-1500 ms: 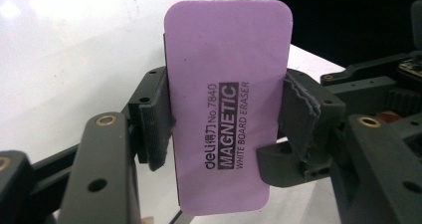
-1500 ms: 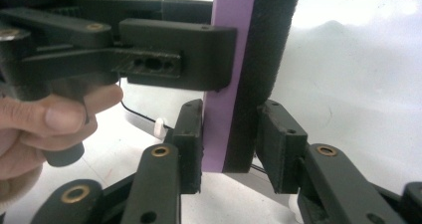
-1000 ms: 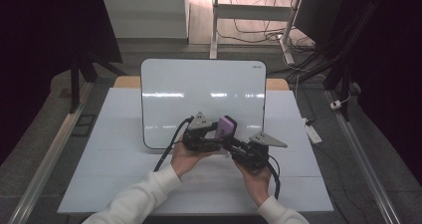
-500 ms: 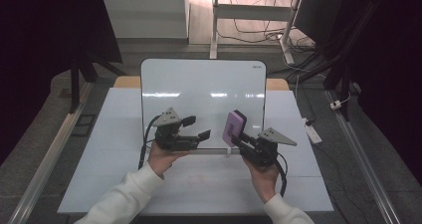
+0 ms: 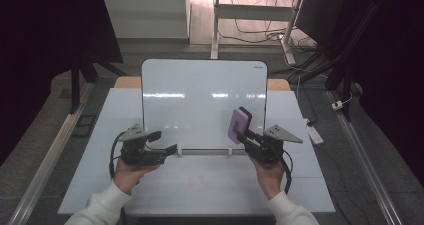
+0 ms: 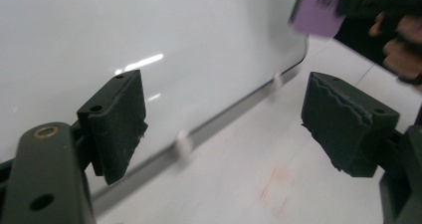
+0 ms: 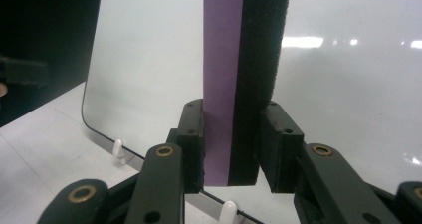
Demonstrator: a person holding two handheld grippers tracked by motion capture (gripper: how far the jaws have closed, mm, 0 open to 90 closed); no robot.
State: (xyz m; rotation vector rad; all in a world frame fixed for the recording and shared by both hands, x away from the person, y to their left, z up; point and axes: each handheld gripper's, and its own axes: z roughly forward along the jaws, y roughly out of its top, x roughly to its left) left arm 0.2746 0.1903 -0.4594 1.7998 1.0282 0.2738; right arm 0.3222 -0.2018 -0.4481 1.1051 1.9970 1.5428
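Observation:
A white whiteboard stands upright on small white clips at the middle of the table. My right gripper is shut on a purple eraser with a black felt face, held on end in front of the board's right part. In the right gripper view the pads clamp the eraser from both sides. My left gripper hovers low by the board's left lower edge. Its jaws have just been opening and stand wide, and nothing lies between its pads. The eraser shows far off in the left gripper view.
The white table reaches past the board on both sides. Faint red marks lie on it in front of the board. A metal rail runs along the left, cables lie on the floor behind, and dark curtains hang around.
The left gripper drew away from the eraser, moved left along the board's lower edge and opened its jaws. The right gripper kept the eraser and barely shifted.

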